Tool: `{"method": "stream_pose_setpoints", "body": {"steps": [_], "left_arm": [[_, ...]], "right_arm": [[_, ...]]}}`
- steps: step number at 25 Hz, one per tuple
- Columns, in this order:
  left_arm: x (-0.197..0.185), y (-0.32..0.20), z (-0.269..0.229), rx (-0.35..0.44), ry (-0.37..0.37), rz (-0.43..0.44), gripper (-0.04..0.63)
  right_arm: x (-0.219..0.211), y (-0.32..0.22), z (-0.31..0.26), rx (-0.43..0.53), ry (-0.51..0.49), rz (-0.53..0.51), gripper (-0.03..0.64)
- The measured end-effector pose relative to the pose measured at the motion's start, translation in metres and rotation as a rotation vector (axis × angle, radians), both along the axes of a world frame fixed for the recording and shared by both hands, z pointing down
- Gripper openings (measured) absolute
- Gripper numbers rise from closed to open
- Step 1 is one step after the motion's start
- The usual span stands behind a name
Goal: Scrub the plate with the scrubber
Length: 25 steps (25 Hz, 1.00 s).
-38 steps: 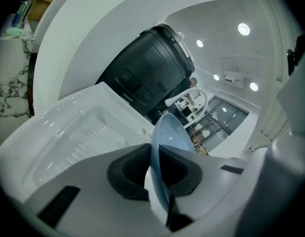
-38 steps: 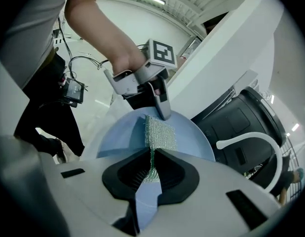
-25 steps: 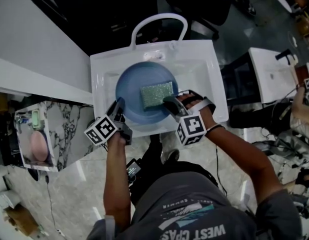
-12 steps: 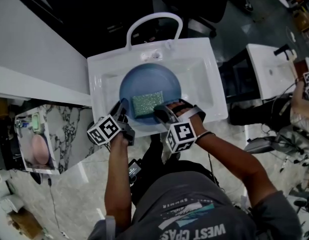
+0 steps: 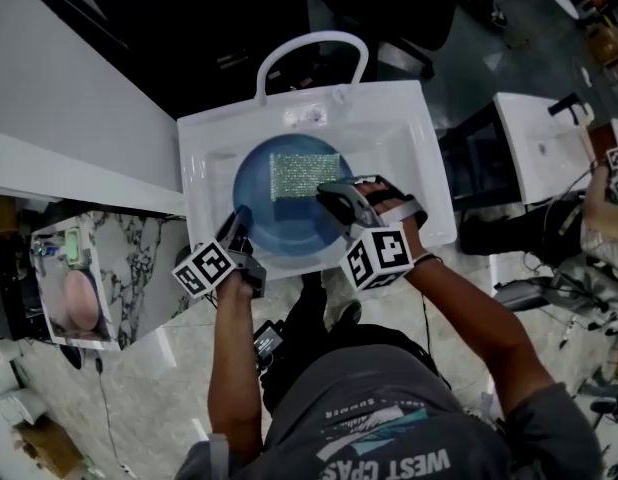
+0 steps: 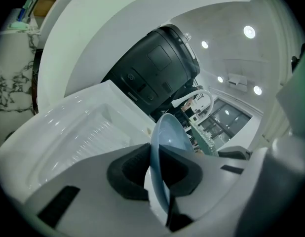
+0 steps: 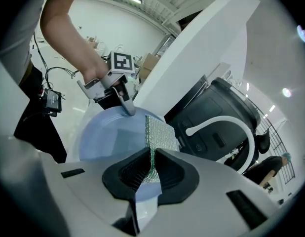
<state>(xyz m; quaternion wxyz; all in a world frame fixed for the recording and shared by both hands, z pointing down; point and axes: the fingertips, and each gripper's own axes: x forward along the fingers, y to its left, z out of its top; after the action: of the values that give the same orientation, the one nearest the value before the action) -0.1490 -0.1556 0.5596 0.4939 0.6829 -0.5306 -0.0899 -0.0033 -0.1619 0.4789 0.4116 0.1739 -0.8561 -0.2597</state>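
Note:
A round blue plate point(image 5: 279, 208) lies in the white sink basin point(image 5: 399, 138). My left gripper point(image 5: 237, 236) is shut on the plate's near left rim, and in the left gripper view the plate's edge point(image 6: 165, 137) runs between the dark pads. A green mesh scrubber point(image 5: 304, 175) lies flat on the far part of the plate, with my right gripper point(image 5: 334, 196) shut on its near right edge. In the right gripper view the scrubber point(image 7: 160, 135) stands edge-on between the pads above the plate point(image 7: 110, 139), and the left gripper point(image 7: 124, 105) shows beyond it.
A white arched faucet point(image 5: 311, 53) rises at the sink's far edge. A black bin point(image 6: 152, 73) stands behind the sink. A marble counter with a pink object point(image 5: 79, 298) is on the left, and a second white sink unit point(image 5: 539, 138) on the right.
The right gripper first drew the scrubber toward the plate's near left, then pushed it to the far part. The left gripper has kept its hold on the rim.

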Motion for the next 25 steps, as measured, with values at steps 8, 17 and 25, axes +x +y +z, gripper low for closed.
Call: {"method": "stream_pose_setpoints", "body": {"steps": [8, 17, 25], "left_arm": [[-0.036, 0.024, 0.002, -0.021, -0.023, -0.056, 0.031], [-0.083, 0.057, 0.015, -0.07, -0.051, -0.14, 0.031], [-0.107, 0.072, 0.031, -0.113, -0.079, -0.171, 0.031]], "right_arm": [[-0.007, -0.042, -0.021, 0.051, -0.053, 0.04, 0.063], [-0.048, -0.092, 0.031, 0.02, 0.027, -0.053, 0.063], [-0.095, -0.128, 0.1, -0.039, 0.088, -0.095, 0.063]]}}
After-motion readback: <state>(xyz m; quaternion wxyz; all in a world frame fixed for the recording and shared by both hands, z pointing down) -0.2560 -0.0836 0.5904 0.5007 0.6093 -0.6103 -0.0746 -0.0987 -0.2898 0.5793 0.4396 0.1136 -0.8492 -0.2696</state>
